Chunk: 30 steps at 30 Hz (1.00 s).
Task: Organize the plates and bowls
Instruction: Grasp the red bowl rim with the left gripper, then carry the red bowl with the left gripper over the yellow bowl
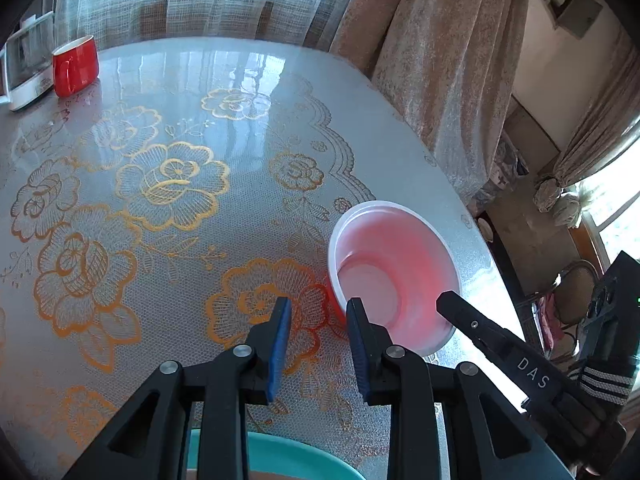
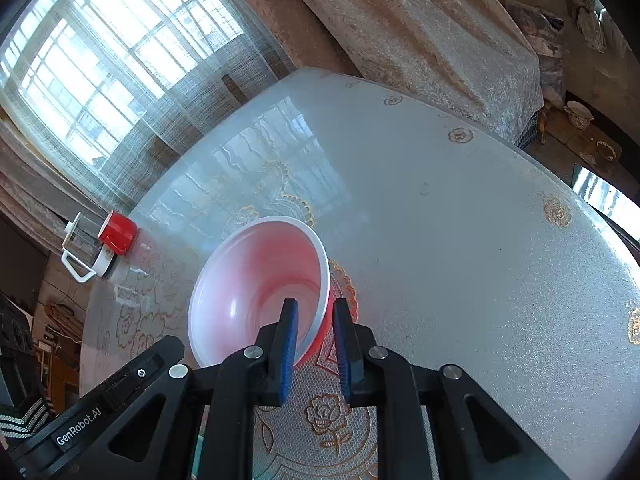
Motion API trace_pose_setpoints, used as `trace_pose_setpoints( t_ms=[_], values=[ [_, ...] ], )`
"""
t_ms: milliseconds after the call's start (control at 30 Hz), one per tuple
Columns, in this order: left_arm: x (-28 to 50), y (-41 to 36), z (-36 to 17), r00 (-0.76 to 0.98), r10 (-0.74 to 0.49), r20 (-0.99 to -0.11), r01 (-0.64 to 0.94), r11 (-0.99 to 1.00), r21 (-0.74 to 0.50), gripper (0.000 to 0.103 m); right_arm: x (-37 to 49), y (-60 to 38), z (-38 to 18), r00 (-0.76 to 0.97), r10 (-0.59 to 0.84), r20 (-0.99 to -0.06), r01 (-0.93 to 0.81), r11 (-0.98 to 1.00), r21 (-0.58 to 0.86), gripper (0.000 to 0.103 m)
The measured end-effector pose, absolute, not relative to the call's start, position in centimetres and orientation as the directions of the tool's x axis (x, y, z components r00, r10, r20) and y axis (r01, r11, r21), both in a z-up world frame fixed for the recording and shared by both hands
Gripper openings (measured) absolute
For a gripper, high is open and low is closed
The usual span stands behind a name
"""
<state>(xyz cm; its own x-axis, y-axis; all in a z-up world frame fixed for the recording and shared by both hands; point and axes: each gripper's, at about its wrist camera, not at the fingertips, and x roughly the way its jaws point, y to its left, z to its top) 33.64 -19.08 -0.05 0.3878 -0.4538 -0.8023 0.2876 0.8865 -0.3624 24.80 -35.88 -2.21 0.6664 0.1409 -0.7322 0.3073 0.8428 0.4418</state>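
1. At the far left of the left wrist view, a clear glass jug (image 1: 28,60) with a white base is standing on the table (image 1: 224,92), and a red mug (image 1: 76,66) is sitting just beside it.
2. A glossy cover with gold flower outlines is lying over the table, reflecting the sheer-curtained window (image 1: 168,4) behind it.
3. The left gripper (image 1: 318,322) is hanging over the table near the bottom centre, its two blue pads (image 1: 280,348) standing apart with nothing between them; the right-hand finger is sitting just at the outer rim of the bowl.
4. A teal plate (image 1: 280,458) is showing partly below the left gripper, at the bottom edge.
5. The red bowl (image 1: 394,276) with a white inside is sitting tilted near the table's right edge.
6. In the right wrist view, the right gripper (image 2: 316,320) is pinching the bowl's near wall, one pad inside and one outside, jaws nearly closed on it.
7. In the left wrist view, the right gripper is reaching in from the lower right, its black finger crossing the bowl's rim.
8. A striped sleeve cuff (image 1: 600,384) is showing at the far right.
9. Heavy beige curtains (image 1: 440,60) are hanging behind the table.
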Motion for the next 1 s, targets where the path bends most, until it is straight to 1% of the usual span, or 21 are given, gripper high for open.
trace_pose_setpoints(
  t_ms=[100, 267, 367, 633, 800, 1000],
  values=[
    [33.7, -19.4, -0.4, 0.358, -0.481, -0.800, 0.289, 0.872, -0.395, 0.012, 24.8, -35.5, -2.3, 0.666, 0.140, -0.733, 0.297, 0.851, 0.432, 0.012],
    [33.0, -18.9, 0.0, 0.376, -0.475, -0.796, 0.292, 0.876, -0.385, 0.011, 24.7, -35.3, -2.0, 0.659, 0.159, -0.735, 0.285, 0.852, 0.439, 0.012],
    [31.9, -17.7, 0.9, 0.403, -0.466, -0.788, 0.291, 0.881, -0.372, 0.011, 24.3, -34.7, -1.7, 0.658, 0.197, -0.727, 0.260, 0.847, 0.464, 0.012],
    [29.9, -12.9, 2.7, 0.493, -0.386, -0.780, 0.251, 0.921, -0.297, 0.011, 24.2, -30.0, -0.7, 0.637, 0.291, -0.714, 0.148, 0.863, 0.484, 0.012],
    [29.3, -9.4, 2.7, 0.520, -0.347, -0.781, 0.199, 0.938, -0.284, 0.011, 24.7, -26.5, -0.3, 0.619, 0.327, -0.714, 0.092, 0.872, 0.480, 0.012],
    [27.6, -4.9, 3.7, 0.562, -0.338, -0.755, 0.149, 0.939, -0.310, 0.011, 24.5, -22.6, 0.8, 0.606, 0.380, -0.699, 0.006, 0.876, 0.482, 0.012]
  ],
)
